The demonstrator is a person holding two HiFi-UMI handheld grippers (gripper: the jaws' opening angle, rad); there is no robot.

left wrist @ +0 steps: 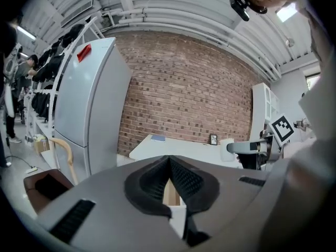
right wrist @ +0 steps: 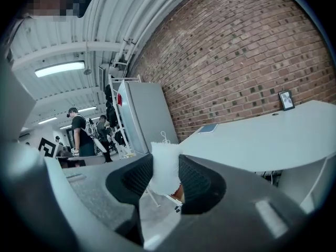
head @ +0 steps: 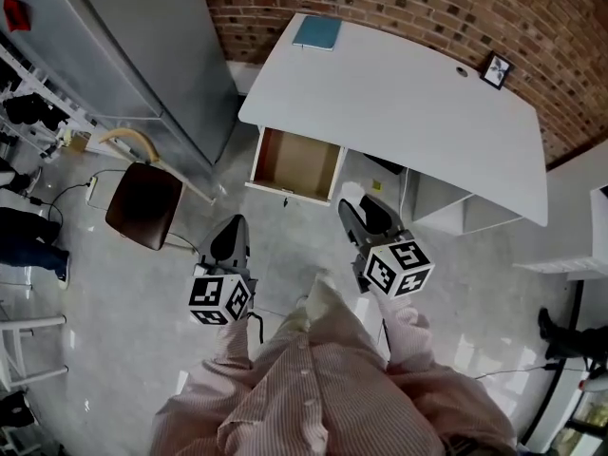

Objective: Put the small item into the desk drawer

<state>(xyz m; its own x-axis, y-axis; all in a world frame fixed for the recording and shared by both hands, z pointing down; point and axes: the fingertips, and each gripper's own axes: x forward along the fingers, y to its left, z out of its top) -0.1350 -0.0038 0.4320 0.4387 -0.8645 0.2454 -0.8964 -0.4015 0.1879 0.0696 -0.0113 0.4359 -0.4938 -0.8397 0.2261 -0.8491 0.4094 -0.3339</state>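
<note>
A white desk (head: 408,93) stands against the brick wall, and its drawer (head: 294,164) is pulled out, showing a bare brown inside. My right gripper (head: 356,207) hovers just in front of the drawer's right corner. It is shut on a small white packet (right wrist: 165,167), which sticks up between the black pads. My left gripper (head: 233,226) hangs lower left of the drawer over the floor, its jaws shut together with nothing in them (left wrist: 169,164). From the left gripper view, the right gripper (left wrist: 247,148) with the packet shows at right.
A brown chair (head: 142,204) stands left of the drawer, beside a tall grey cabinet (head: 142,46). On the desk lie a blue notebook (head: 316,32) and a small picture frame (head: 496,69). White shelving (head: 446,207) sits under the desk's right side. People stand far left (right wrist: 79,133).
</note>
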